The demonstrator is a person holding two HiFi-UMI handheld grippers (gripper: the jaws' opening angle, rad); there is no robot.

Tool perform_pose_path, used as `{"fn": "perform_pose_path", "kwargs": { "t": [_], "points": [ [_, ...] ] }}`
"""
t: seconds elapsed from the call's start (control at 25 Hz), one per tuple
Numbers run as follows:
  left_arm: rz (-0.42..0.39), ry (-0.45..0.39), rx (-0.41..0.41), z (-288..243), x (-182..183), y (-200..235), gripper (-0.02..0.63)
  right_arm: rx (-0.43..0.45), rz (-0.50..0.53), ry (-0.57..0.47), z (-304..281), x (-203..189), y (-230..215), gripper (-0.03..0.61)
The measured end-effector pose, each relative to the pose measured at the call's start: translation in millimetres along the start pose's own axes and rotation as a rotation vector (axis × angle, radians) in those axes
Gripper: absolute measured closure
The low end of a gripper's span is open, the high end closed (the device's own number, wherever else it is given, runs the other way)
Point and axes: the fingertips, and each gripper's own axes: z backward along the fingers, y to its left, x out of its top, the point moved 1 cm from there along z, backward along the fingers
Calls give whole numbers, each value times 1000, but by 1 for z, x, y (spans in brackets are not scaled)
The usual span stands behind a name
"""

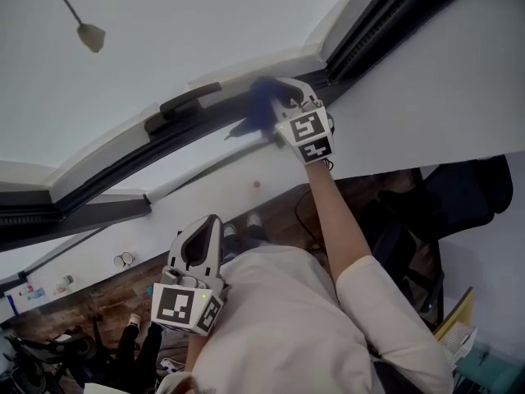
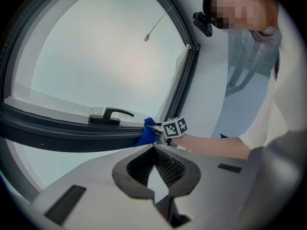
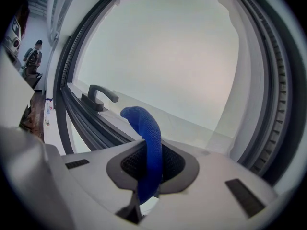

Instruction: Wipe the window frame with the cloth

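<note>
A blue cloth (image 1: 261,109) is pressed to the dark window frame (image 1: 107,183), just right of the black window handle (image 1: 182,105). My right gripper (image 1: 277,105) is shut on the cloth, arm stretched up to the frame. In the right gripper view the cloth (image 3: 146,133) curls out from between the jaws of the right gripper (image 3: 149,163), towards the handle (image 3: 99,97) and the frame's rails (image 3: 81,123). My left gripper (image 1: 199,243) hangs low by my body, shut on nothing. In its own view, the left gripper (image 2: 154,150) looks at the cloth (image 2: 146,134) and the handle (image 2: 109,115).
A blind cord with a cone-shaped pull (image 1: 90,35) hangs in front of the pane. The white wall panel (image 1: 426,97) runs below the frame. A dark office chair (image 1: 459,199) and small items stand on the wooden floor (image 1: 90,302) underneath.
</note>
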Motion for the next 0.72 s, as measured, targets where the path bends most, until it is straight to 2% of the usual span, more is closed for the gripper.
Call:
{"fn": "perform_pose_path", "kwargs": {
  "t": [0.36, 0.72],
  "points": [
    [-6, 12, -26, -15, 0, -6, 606, -40, -3, 10, 4, -13, -25, 534],
    [-15, -3, 1, -16, 6, -3, 606, -59, -61, -25, 8, -17, -39, 534]
  ]
}}
